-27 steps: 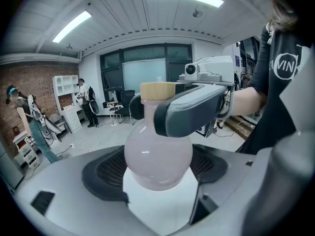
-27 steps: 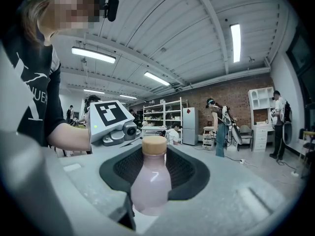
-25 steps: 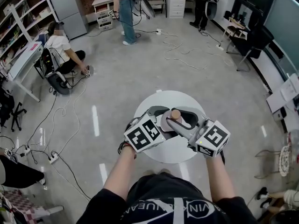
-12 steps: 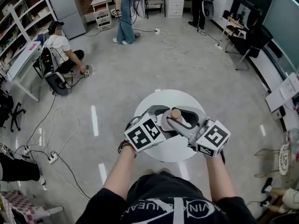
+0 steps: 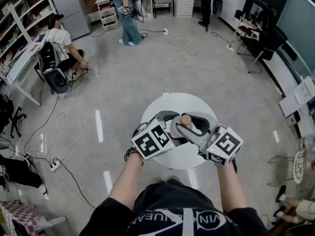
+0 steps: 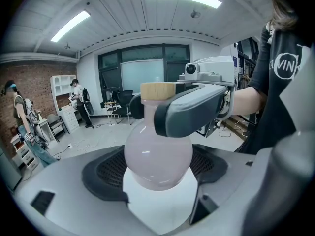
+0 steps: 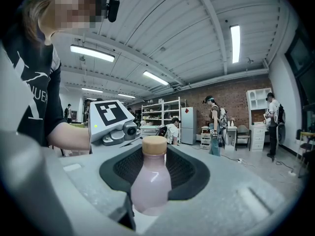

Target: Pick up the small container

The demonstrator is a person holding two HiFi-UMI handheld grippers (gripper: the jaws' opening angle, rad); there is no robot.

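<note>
Round table (image 5: pixel 162 104), white, sits right in front of the person. Both tongs reach in over it from the near side, L gripper (image 6: pixel 158 154) from the left, R gripper (image 7: pixel 154 172) from the right, and they meet at one spot. That spot = the small container (image 7: pixel 150 183), a pink round-bellied bottle w/ a tan cap (image 6: pixel 157 90). It stands upright on the tabletop, long axis vertical, btwn both jaw pairs at once.

R gripper: jaws spread wide, dark mesh pad showing on each side of the belly, so no pinch. It grips nothing, though the container sits inside.

L gripper: jaws also apart round the belly, but the belly fills the gap edge to edge in its own view. Can't tell if the pads press or just flank. One R jaw crosses in front of the container's neck as seen from the L gripper.

Judgement: neither hand has any reach left to cover, and the container looks deeper in the L jaws than the R. Scene fits a grasp abt to close as well as a container just set back down. Any lift would go straight up along that vertical axis, w/ the squeeze across the belly below the neck.
</note>
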